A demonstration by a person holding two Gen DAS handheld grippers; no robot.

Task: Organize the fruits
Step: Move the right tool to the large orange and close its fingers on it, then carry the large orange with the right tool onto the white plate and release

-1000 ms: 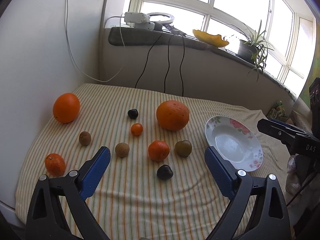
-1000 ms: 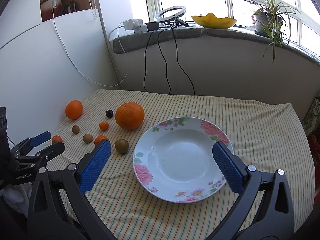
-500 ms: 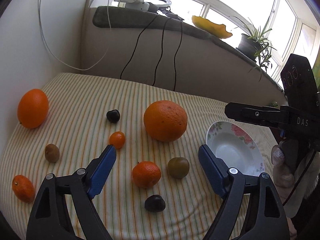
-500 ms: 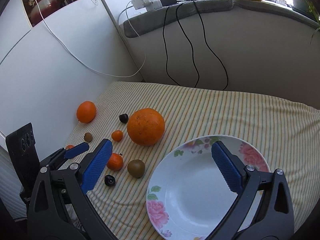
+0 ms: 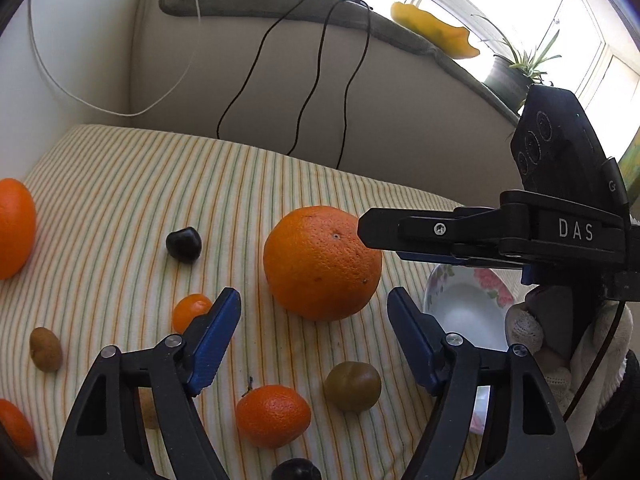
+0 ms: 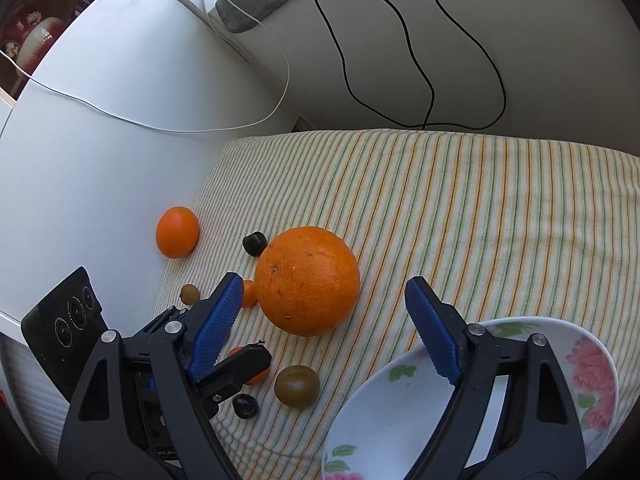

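Note:
A large orange [image 5: 322, 262] [image 6: 307, 280] sits mid-cloth. Around it lie a green-brown plum [image 5: 352, 386] [image 6: 297, 385], a mandarin [image 5: 273, 415], a small orange fruit [image 5: 190, 310], dark plums [image 5: 183, 243] [image 6: 254, 243] [image 6: 245, 406], a kiwi [image 5: 46, 349] and another orange [image 6: 177, 232]. A flowered white plate [image 6: 592, 364] [image 5: 466, 300] lies at the right. My left gripper [image 5: 314, 334] is open, just short of the large orange. My right gripper [image 6: 324, 322] is open, just before the same orange and over the plate's near-left rim; it shows from the side in the left wrist view [image 5: 400, 236].
The striped cloth [image 6: 460, 208] ends at a white wall [image 6: 120, 168] on the left and a beige wall [image 5: 280, 92] behind, with black cables [image 6: 428, 80] hanging down. A sill above holds a plant [image 5: 516, 76] and a yellow dish [image 5: 434, 34].
Both grippers have moved forward and down toward the large orange, which now lies just ahead of each pair of open jaws. The fruits and plate have not moved.

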